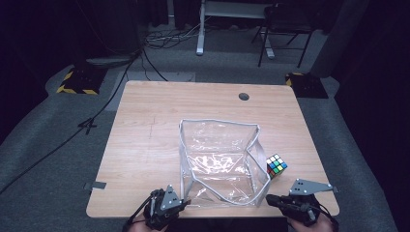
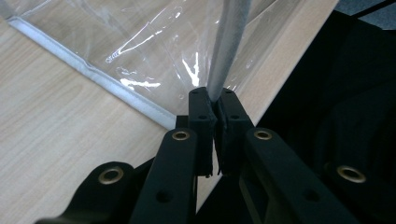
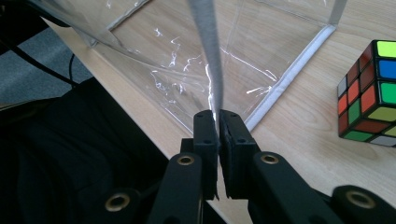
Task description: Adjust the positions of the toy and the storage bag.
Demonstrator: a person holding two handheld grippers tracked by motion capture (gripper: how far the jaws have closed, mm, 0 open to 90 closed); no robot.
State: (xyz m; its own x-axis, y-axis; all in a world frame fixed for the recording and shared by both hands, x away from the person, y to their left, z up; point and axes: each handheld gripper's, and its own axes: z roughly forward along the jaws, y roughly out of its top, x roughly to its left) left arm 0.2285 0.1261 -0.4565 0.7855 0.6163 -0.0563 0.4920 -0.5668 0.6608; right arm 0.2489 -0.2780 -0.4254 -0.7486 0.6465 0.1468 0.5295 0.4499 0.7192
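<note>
A clear plastic bag (image 1: pixel 217 157) with grey trim stands open on the wooden table (image 1: pixel 145 140). Its near rim is held at both corners. My left gripper (image 1: pixel 183 205) is shut on the grey rim strip (image 2: pixel 229 42) at the bag's near left; in the left gripper view the strip runs up from between the gripper (image 2: pixel 214 100) jaws. My right gripper (image 1: pixel 269 199) is shut on the same rim at the near right, where the strip (image 3: pixel 208 51) rises from the gripper (image 3: pixel 218 120). A Rubik's cube (image 1: pixel 276 165) (image 3: pixel 371 93) sits on the table just right of the bag.
The table's near edge lies directly under both grippers. A round cable hole (image 1: pixel 243 96) is at the far right of the tabletop. Beyond the table are a black chair (image 1: pixel 285 29), desk legs (image 1: pixel 200 29) and cables on grey carpet.
</note>
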